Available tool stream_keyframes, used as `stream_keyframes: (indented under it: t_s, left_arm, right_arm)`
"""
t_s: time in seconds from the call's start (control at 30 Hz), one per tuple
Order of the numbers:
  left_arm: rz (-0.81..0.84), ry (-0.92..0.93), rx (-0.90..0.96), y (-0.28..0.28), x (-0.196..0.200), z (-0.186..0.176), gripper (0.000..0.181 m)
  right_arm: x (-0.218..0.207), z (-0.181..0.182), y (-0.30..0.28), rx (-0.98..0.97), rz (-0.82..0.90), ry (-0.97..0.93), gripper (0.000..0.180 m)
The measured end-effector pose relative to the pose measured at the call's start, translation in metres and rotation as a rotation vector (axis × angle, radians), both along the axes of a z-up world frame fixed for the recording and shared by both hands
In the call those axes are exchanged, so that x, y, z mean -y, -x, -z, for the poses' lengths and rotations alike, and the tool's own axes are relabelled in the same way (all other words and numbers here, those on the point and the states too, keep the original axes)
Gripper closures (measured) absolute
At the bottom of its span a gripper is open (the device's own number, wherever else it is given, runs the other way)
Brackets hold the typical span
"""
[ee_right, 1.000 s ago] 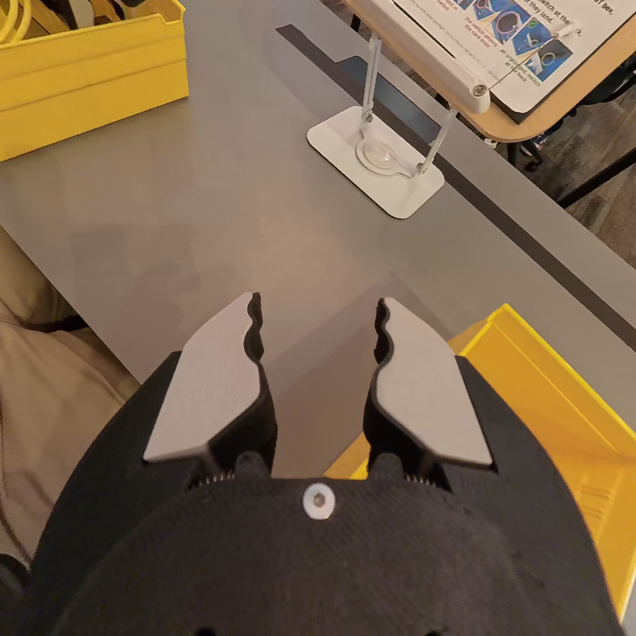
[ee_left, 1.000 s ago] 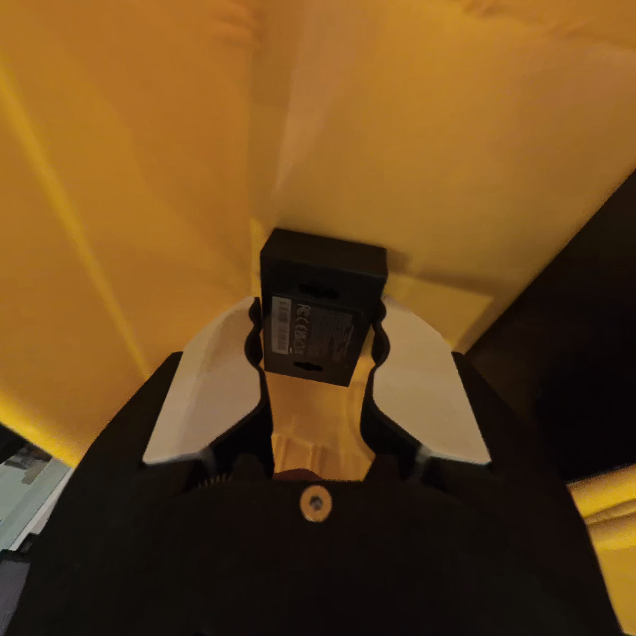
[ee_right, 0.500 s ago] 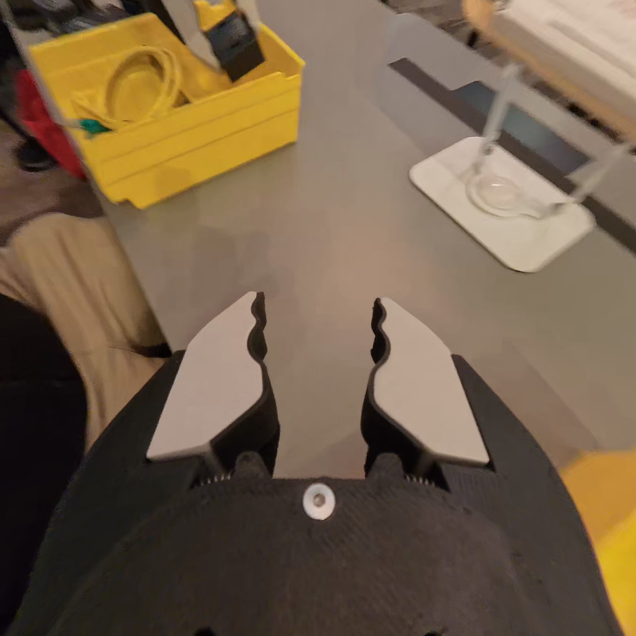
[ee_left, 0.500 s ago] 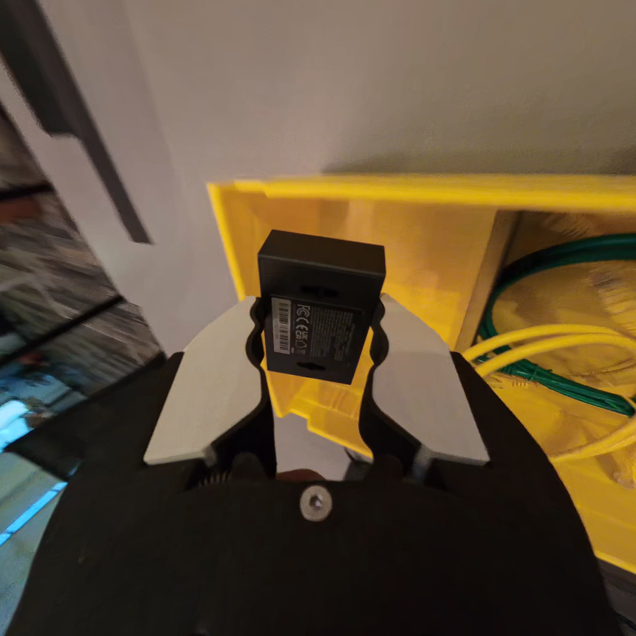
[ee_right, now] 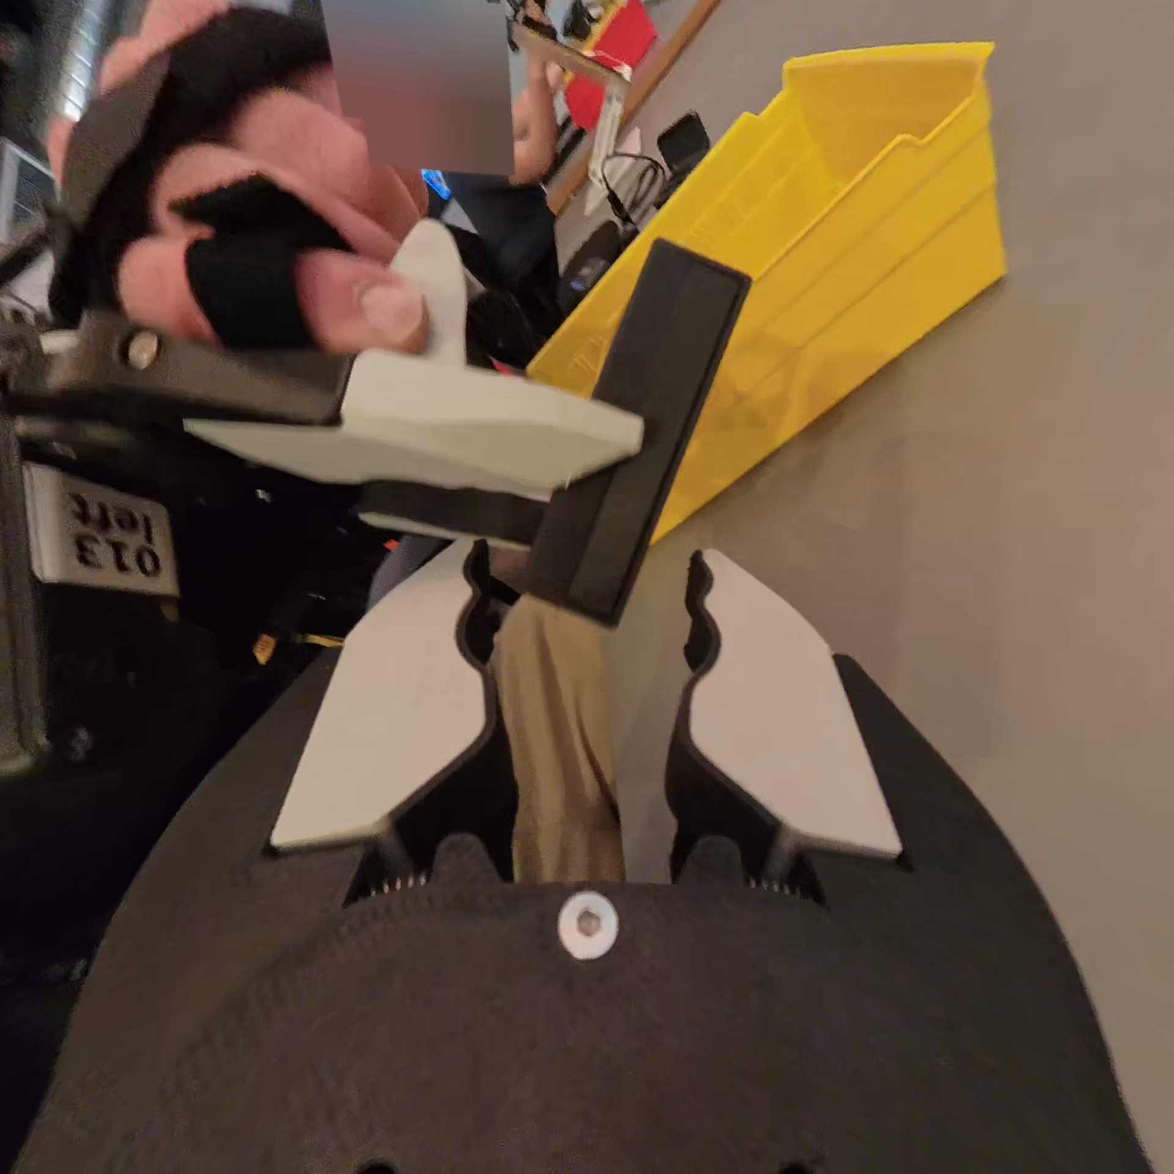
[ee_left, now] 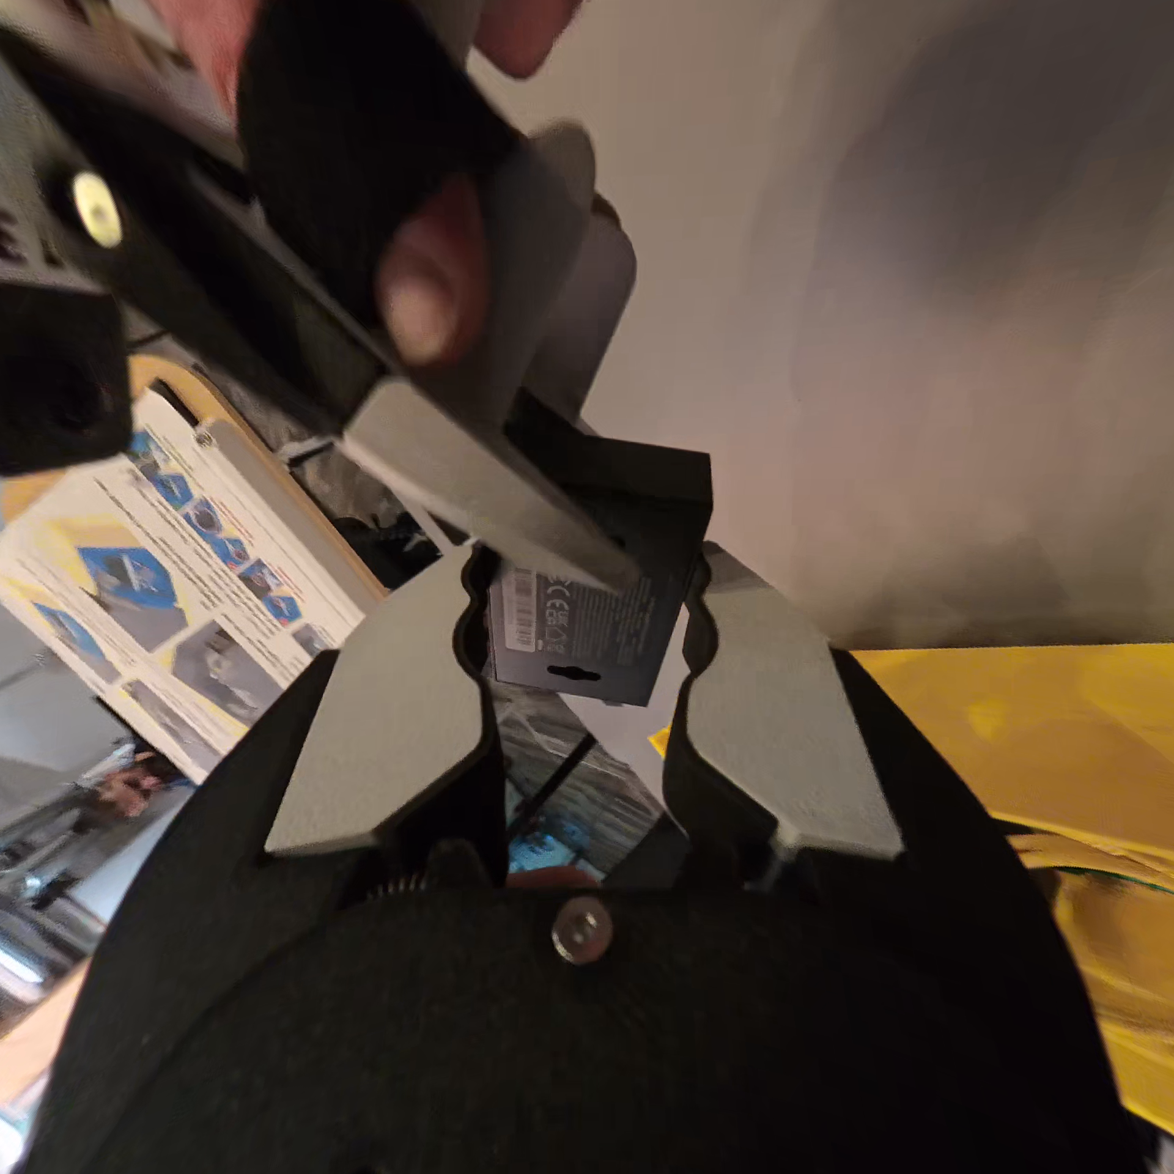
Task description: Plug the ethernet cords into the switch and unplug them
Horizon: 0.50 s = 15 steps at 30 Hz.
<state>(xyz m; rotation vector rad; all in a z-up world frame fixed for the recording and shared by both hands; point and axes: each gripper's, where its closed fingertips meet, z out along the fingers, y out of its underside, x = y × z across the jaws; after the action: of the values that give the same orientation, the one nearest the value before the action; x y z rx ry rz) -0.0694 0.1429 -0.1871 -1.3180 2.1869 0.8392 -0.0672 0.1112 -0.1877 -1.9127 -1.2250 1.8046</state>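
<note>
black switch (ee_left: 591, 610), yellow bin (ee_right: 845, 267), grey table (ee_right: 1016, 540), grey-fingered black grippers

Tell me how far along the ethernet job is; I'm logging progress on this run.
Early. Done: the black switch is out of the yellow bin and held in the air, clamped in the left gripper. In hand: the right gripper is open, its fingers close around the switch as if taking hold. Left: no cord is seen plugged in, so all plugging and unplugging remains.
</note>
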Motion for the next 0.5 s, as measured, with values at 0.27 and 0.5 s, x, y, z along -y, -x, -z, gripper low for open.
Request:
stream_keyframes:
  t_s: [0.27,0.5]
  left_arm:
    - [-0.041,-0.080,-0.030,-0.012,-0.014,-0.001,0.111]
    - [-0.340,-0.051,0.528,0.000,-0.035,-0.028,0.050]
  right_arm:
    - [-0.011,0.004,-0.006,-0.065,0.045,0.038,0.150]
    - [-0.036,-0.037,-0.031,-0.303,0.146,0.133,0.151]
